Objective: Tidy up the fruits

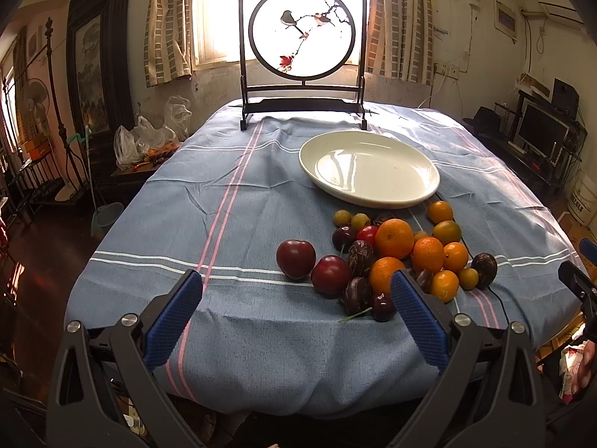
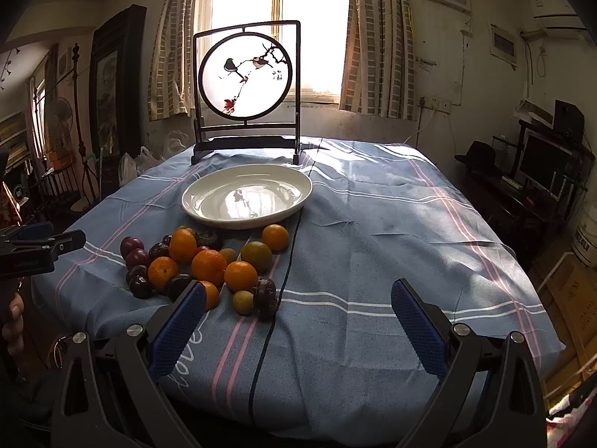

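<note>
Left gripper point(image 1: 296, 298) and right gripper point(image 2: 298, 304), both with jaws spread wide and nothing between them, held low at the near edge of the worktop point(image 1: 231, 201); the surface is covered by a blue striped cloth point(image 2: 373, 261). The fruit lies in one loose heap on the cloth: ahead of the left jaws and crowding their right-hand pad, and ahead of and beside the left-hand pad of the right jaws. It comprises several oranges, the largest point(image 1: 394, 238) near the middle; two red plums point(image 1: 295, 264); cherries with stems point(image 1: 383, 307); dark mottled fruits, probably passion fruits point(image 2: 265, 298); small yellow-green fruits point(image 2: 242, 301). The white plate point(image 1: 421, 196), beyond the heap from both jaws, holds nothing and seems the likely destination. Risks, as judged from this arrangement: the fruits touch one another, so closing on one may nudge its neighbours, and round pieces at the near fringe may roll towards the table edge; a pad descending into the heap may bruise a cherry or pin a stem; the smooth plums may squirt out of a grip placed off centre; a thin dark cable point(image 2: 287, 261) crosses the cloth just beside the heap, between the right jaws, and could snag a finger or drag fruit; the bird-painted screen point(image 2: 246, 74) behind the plate stands upright and could be tipped by an overreach; the two grippers work the same heap and may collide.
</note>
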